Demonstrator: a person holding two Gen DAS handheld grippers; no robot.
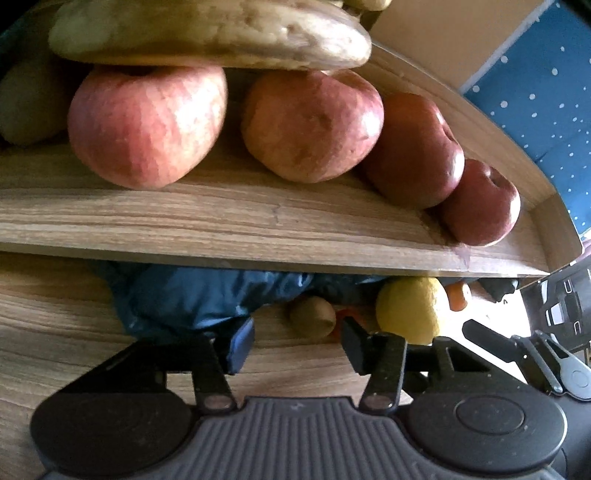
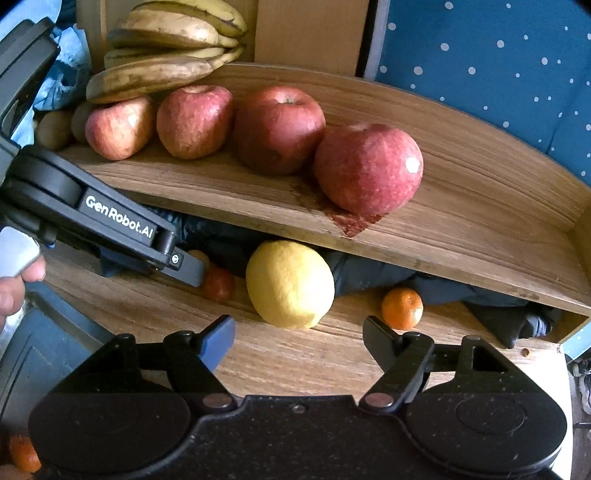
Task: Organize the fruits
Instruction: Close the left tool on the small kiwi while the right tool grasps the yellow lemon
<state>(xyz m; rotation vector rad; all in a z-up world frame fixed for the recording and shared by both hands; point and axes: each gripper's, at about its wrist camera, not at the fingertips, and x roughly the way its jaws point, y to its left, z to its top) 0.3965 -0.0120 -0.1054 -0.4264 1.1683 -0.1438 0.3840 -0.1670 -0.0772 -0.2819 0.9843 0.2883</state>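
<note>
Several red apples (image 2: 367, 168) sit in a row on the upper wooden shelf (image 2: 480, 236), with a bunch of bananas (image 2: 166, 48) and kiwis (image 2: 55, 129) at its left end. On the lower board lie a yellow lemon (image 2: 290, 284), a mandarin (image 2: 402, 308) and a reddish fruit (image 2: 218, 282). My right gripper (image 2: 299, 334) is open and empty, just in front of the lemon. My left gripper (image 1: 297, 341) is open and empty, low under the shelf edge (image 1: 258, 236), with a kiwi (image 1: 312, 315) and the lemon (image 1: 412, 310) ahead of it; it shows at left in the right wrist view (image 2: 184, 266).
Dark blue cloth (image 1: 192, 295) is stuffed under the shelf behind the fruit. A blue dotted fabric (image 2: 498, 66) and a cardboard box (image 2: 310, 33) stand behind the shelf. Another mandarin (image 2: 24, 456) lies at the lower left.
</note>
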